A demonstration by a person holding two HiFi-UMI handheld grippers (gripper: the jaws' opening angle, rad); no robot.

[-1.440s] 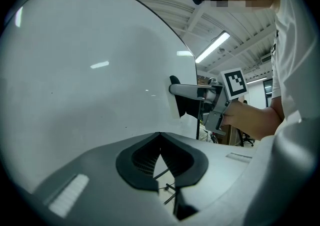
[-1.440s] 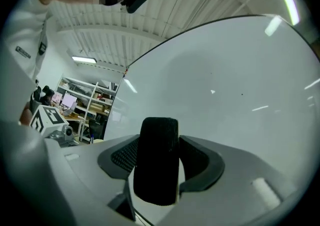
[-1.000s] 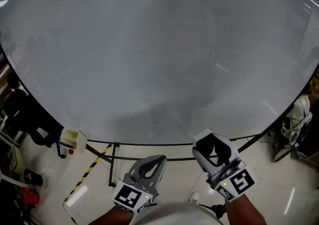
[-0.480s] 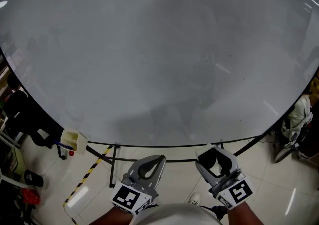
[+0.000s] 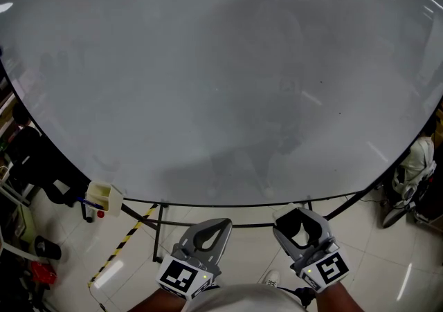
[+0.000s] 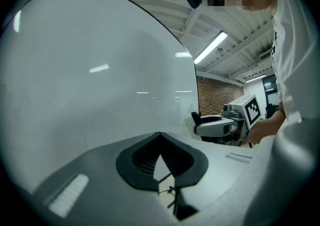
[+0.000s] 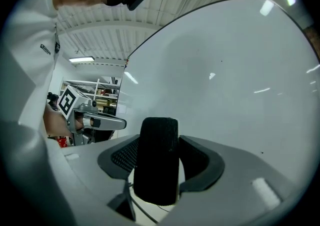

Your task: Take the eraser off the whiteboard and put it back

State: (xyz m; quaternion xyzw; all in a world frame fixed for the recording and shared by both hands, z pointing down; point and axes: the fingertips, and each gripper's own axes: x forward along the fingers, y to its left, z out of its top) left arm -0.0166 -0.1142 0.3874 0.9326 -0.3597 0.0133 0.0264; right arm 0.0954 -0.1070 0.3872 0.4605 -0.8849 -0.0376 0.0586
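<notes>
Between the jaws of the right gripper (image 5: 299, 222), the black eraser (image 7: 157, 157), pinched.

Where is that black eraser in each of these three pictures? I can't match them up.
Head view: the black block eraser sits bottom right, between the right tool's jaws.
Left gripper view: small, right of centre, at the right tool's tip.
Right gripper view: large, low centre, clamped upright.
Shared landmark: the big glossy whiteboard fills the background of all three.
</notes>
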